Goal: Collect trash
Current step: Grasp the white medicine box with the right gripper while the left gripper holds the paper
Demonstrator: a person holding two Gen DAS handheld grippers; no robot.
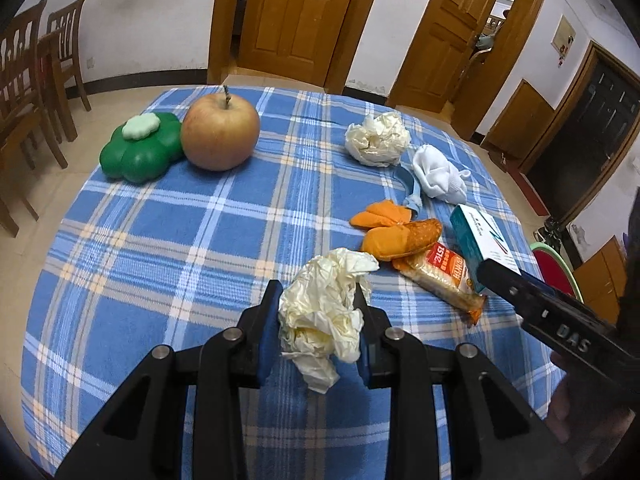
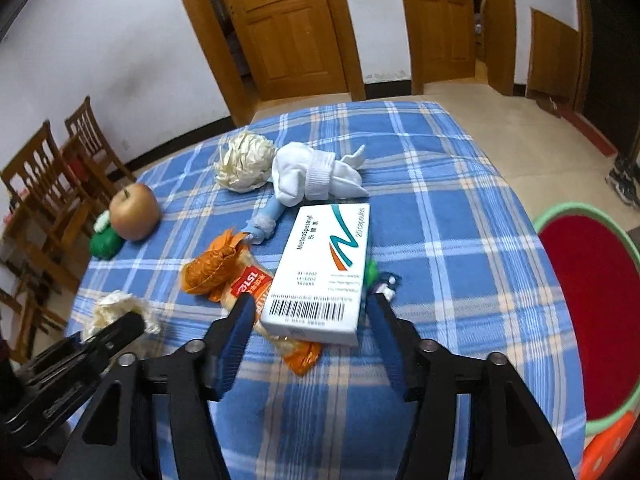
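My left gripper (image 1: pixel 317 292) is shut on a crumpled cream paper ball (image 1: pixel 324 312), held just above the blue plaid tablecloth (image 1: pixel 168 240). In the right wrist view that paper (image 2: pixel 116 304) shows at the lower left. My right gripper (image 2: pixel 312 300) stands open, its jaws on either side of the near end of a white medicine box (image 2: pixel 320 264), with a gap showing on each side. The box lies partly on an orange snack wrapper (image 2: pixel 248 288). Orange peel (image 2: pixel 208 268) sits beside it. A second paper ball (image 1: pixel 378 138) and a white sock (image 1: pixel 438 176) lie farther back.
An apple (image 1: pixel 220 132) and a green flower-shaped toy (image 1: pixel 140 148) rest at the far left of the table. A red basin with a green rim (image 2: pixel 592 304) stands off the table's right edge. A small green object (image 2: pixel 372 272) pokes out beside the box. Wooden chairs (image 1: pixel 32 80) stand at the left.
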